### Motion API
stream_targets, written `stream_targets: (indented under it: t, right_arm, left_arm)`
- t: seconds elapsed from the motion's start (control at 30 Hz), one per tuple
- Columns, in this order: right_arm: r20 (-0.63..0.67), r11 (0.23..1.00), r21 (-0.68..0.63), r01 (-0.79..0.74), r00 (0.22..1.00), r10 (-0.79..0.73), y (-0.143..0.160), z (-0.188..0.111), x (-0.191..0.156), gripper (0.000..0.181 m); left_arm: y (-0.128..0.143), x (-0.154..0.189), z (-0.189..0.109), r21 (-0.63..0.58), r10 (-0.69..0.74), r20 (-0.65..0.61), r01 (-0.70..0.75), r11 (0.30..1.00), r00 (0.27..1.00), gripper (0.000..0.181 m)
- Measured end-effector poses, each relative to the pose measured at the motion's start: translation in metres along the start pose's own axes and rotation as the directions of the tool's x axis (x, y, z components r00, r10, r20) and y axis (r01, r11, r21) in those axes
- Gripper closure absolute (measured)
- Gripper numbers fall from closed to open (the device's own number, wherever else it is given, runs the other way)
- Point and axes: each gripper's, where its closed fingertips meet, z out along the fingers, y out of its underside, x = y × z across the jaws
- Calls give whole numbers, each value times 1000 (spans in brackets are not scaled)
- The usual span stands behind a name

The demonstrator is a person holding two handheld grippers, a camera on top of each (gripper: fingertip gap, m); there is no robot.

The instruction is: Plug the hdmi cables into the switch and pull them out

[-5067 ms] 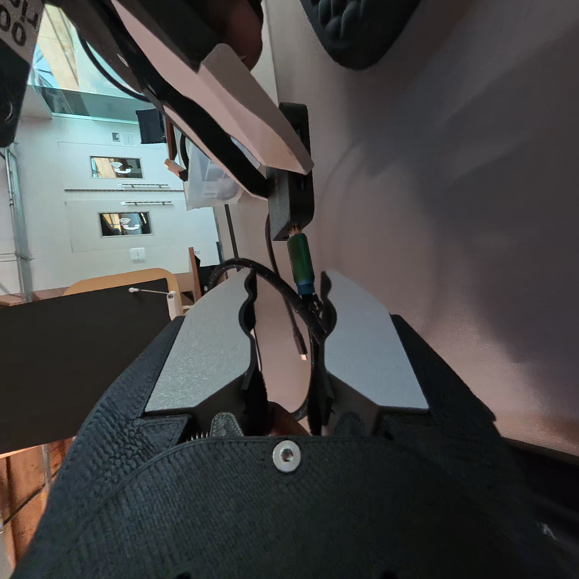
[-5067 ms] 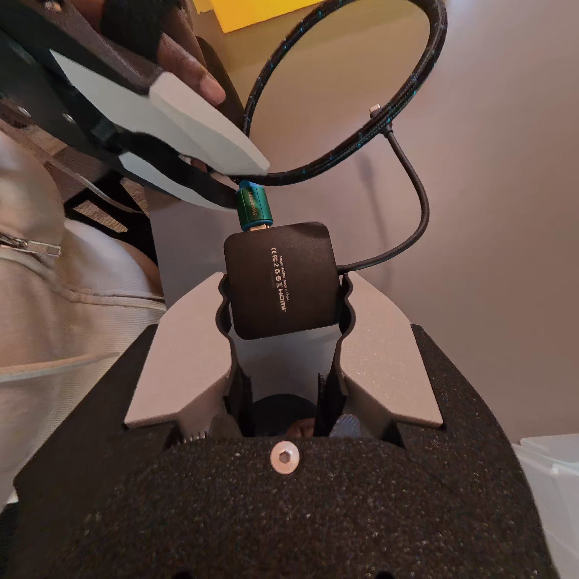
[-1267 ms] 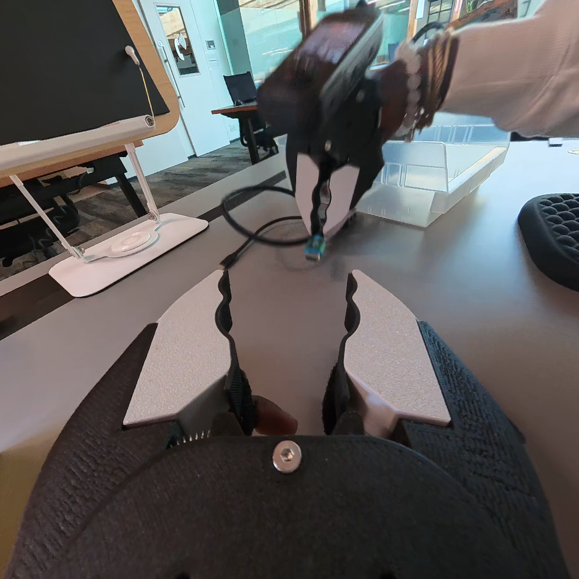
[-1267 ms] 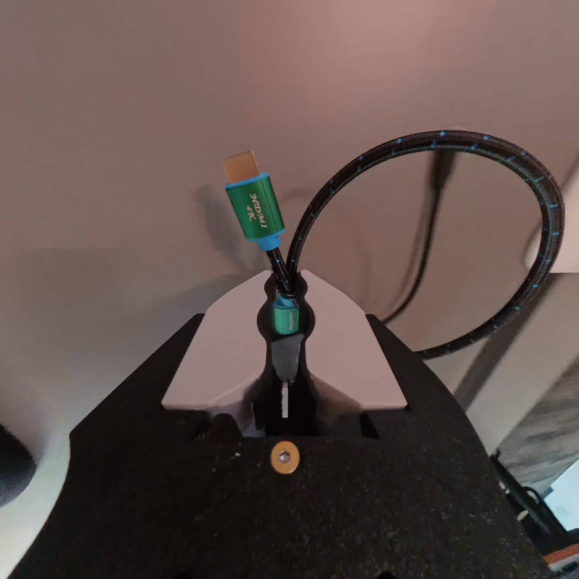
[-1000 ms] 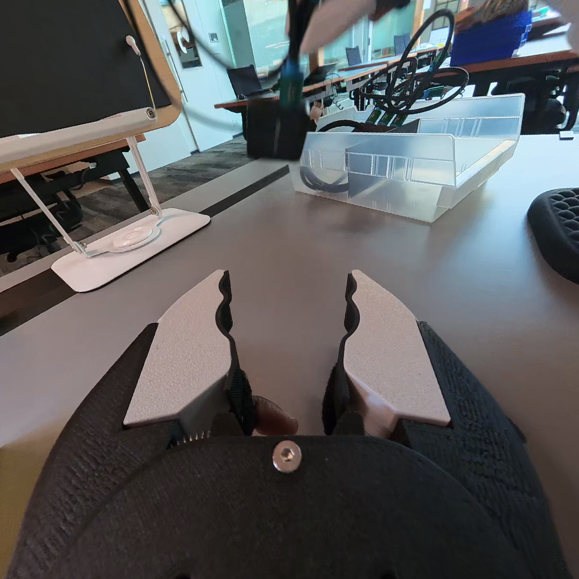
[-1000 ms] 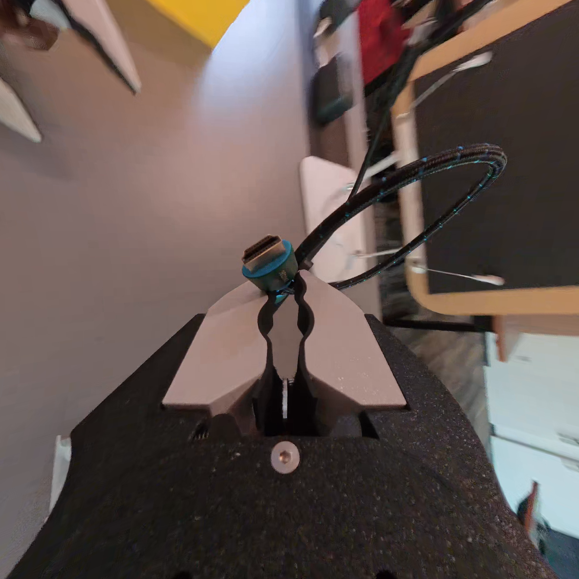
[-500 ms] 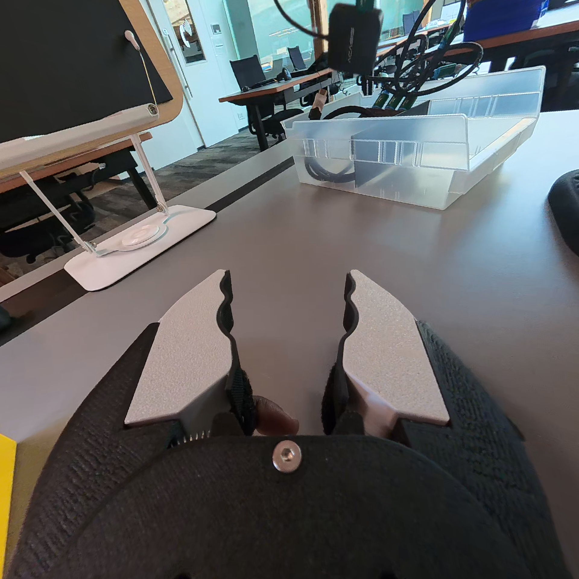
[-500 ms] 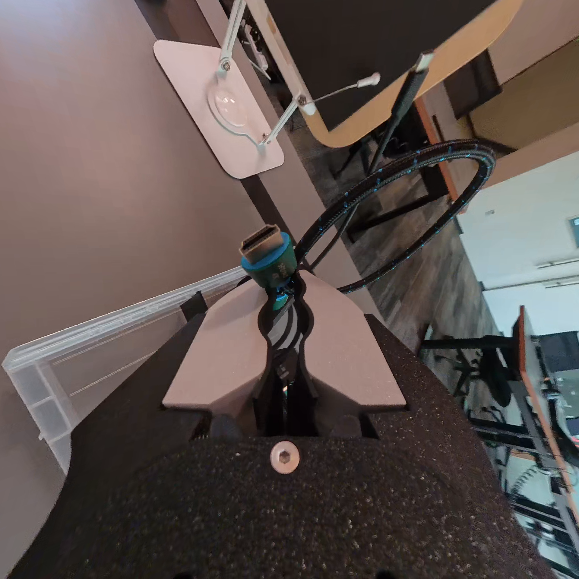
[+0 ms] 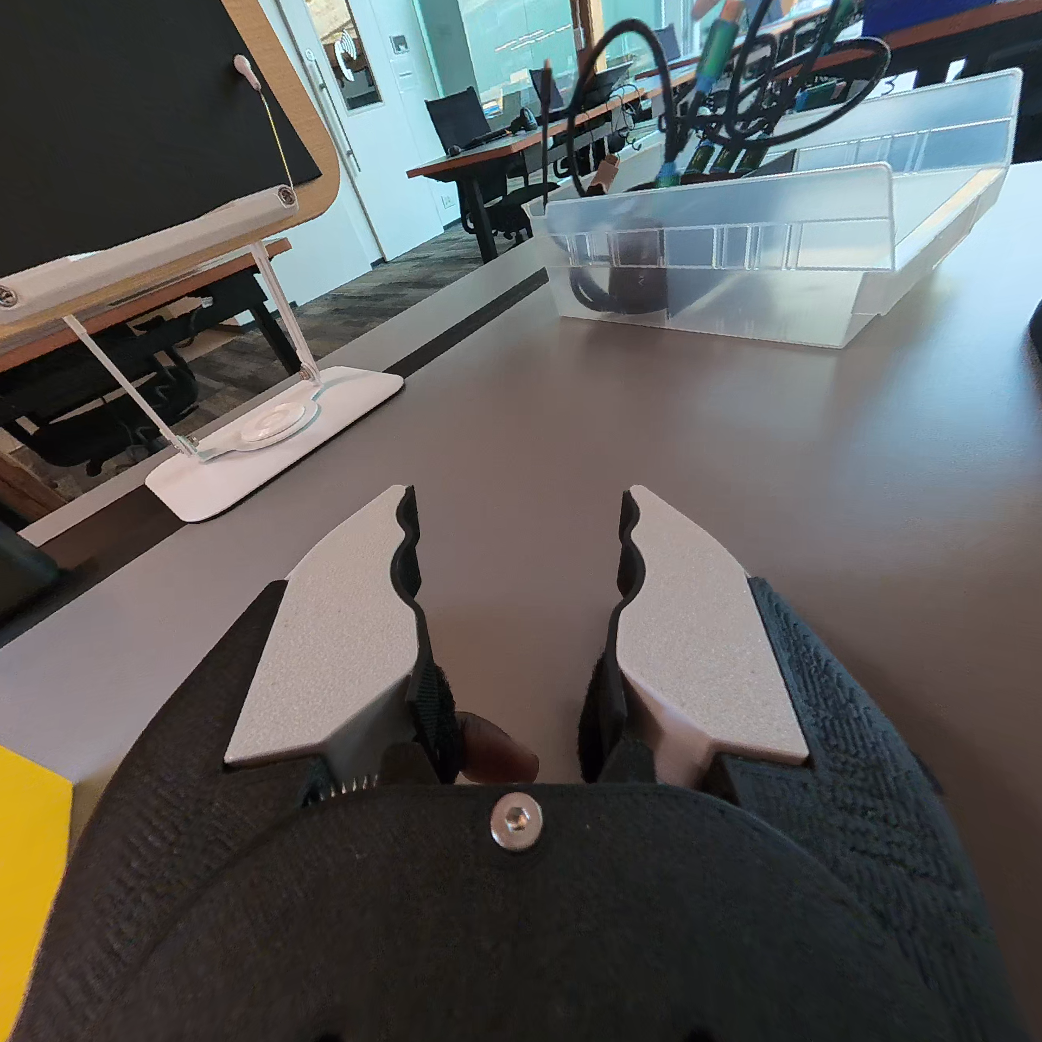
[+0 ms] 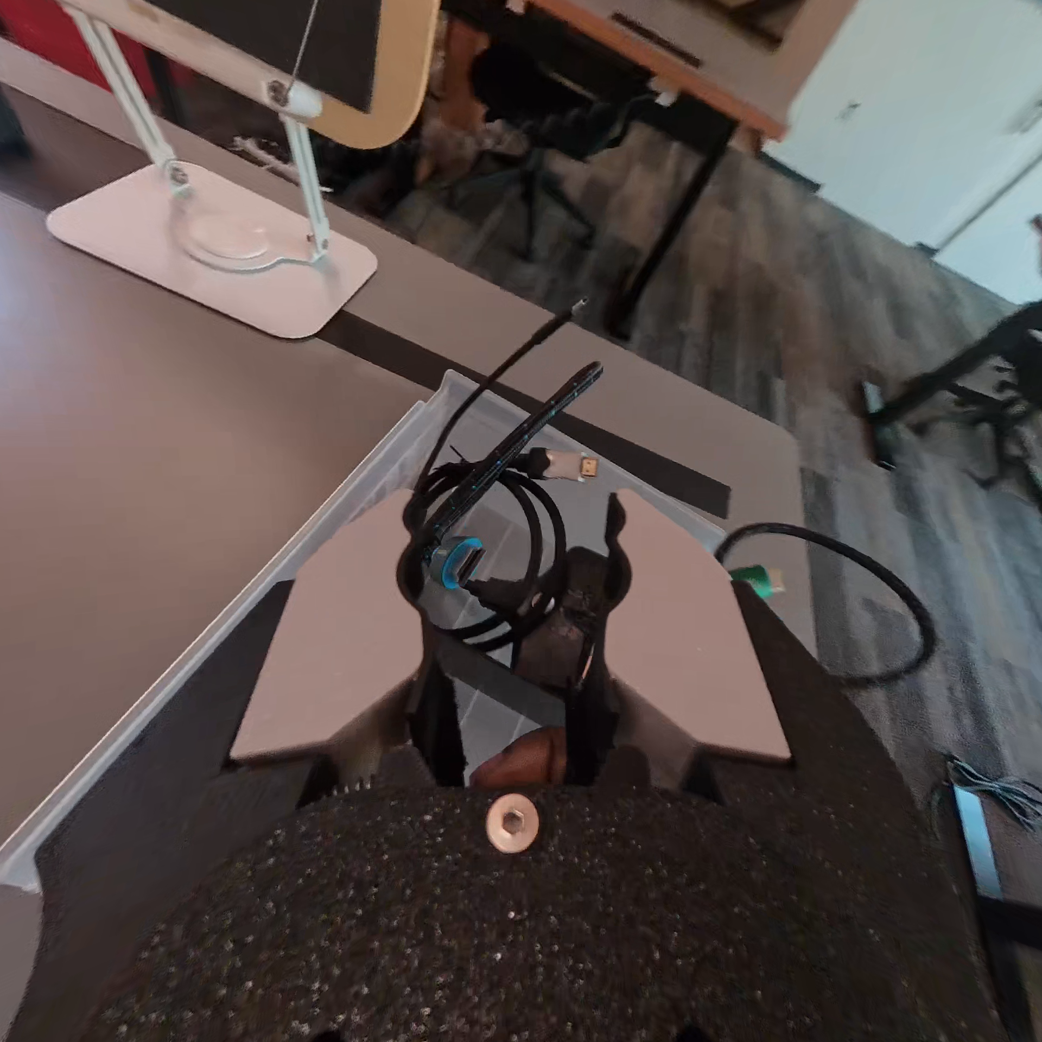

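My left gripper (image 9: 517, 499) is open and empty, low over the grey table (image 9: 648, 451). My right gripper (image 10: 510, 502) is open above the clear plastic bin (image 10: 361, 496). The braided HDMI cable (image 10: 541, 417) with its green and blue plug (image 10: 457, 558) lies loose between the open fingers, over the bin. The black switch (image 10: 569, 609) is a dark blurred shape below it. In the left wrist view the switch (image 9: 637, 270) shows through the bin wall (image 9: 789, 242), and a green plug (image 9: 713, 34) and cable loops stand above the bin. Whether the plug touches my finger, I cannot tell.
A white stand base (image 9: 270, 428) carrying a dark board sits at the left; it also shows in the right wrist view (image 10: 208, 248). Another green plug (image 10: 753, 578) on a black cable loop sticks out past the bin. A black cushion (image 9: 1034, 332) is at the right edge.
My right gripper, shut on the cable half a second ago, has opened over the bin. Cable and switch have dropped from mid-air down to the bin. My left gripper has stayed open.
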Motion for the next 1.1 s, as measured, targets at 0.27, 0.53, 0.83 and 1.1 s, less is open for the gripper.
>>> stream_targets:
  t: [0.27, 0.53, 0.83, 1.1]
  right_arm:
    - [97, 989, 144, -39, 995, 25, 8, -76, -88, 97]
    - [55, 958, 138, -252, 968, 246, 97, -67, -146, 89]
    - [-23, 996, 27, -87, 996, 88, 108, -28, -155, 162]
    - [16, 998, 24, 54, 998, -54, 100, -32, -182, 161]
  left_arm:
    - [-45, -16, -42, 86, -116, 159, 104, 991, 980, 112]
    - [-23, -50, -186, 182, -268, 700, 198, 963, 662, 106]
    - [54, -73, -205, -58, -307, 660, 455, 889, 685, 177]
    - [32, -41, -123, -200, -157, 484, 283, 938, 861, 167]
